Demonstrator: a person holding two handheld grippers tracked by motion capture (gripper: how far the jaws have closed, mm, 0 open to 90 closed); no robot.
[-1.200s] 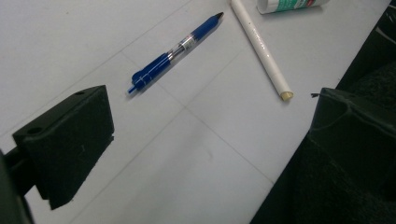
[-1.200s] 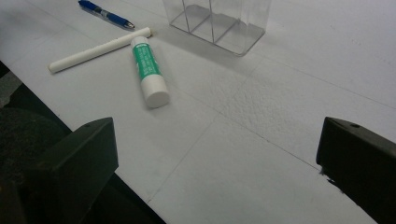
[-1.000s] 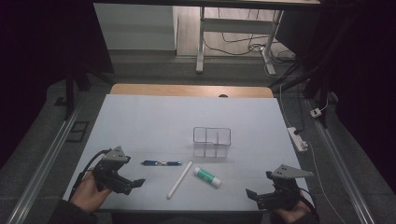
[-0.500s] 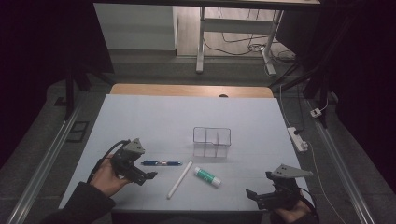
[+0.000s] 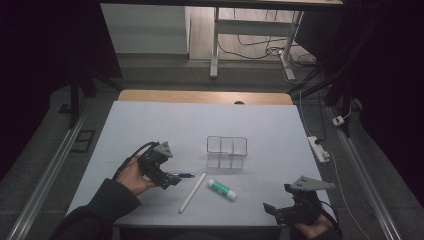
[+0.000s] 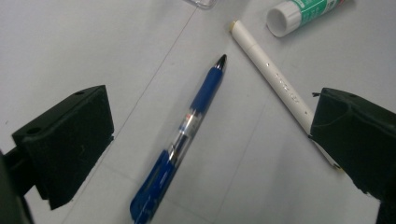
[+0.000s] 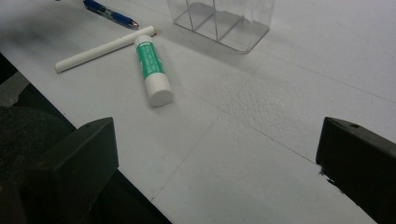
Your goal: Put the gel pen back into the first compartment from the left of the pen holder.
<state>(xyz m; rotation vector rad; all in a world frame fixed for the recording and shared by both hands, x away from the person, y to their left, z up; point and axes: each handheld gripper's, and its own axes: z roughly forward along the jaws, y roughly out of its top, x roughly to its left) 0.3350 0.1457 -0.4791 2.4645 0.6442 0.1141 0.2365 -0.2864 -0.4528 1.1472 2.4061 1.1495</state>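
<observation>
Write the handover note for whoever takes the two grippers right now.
Left gripper: open, jaws either side of the blue pen, not closed on it; the pen lies flat on the table.
Right gripper: open, holding nothing, at the near right edge of the table.
White stick and green glue stick lie flat beside the pen, near side of the clear organizer.
Done: nothing lifted yet; what can be seen of the organizer's compartments looks empty.
Left: probably close on the pen and carry it to the organizer, then likely the white stick and glue stick.
</observation>
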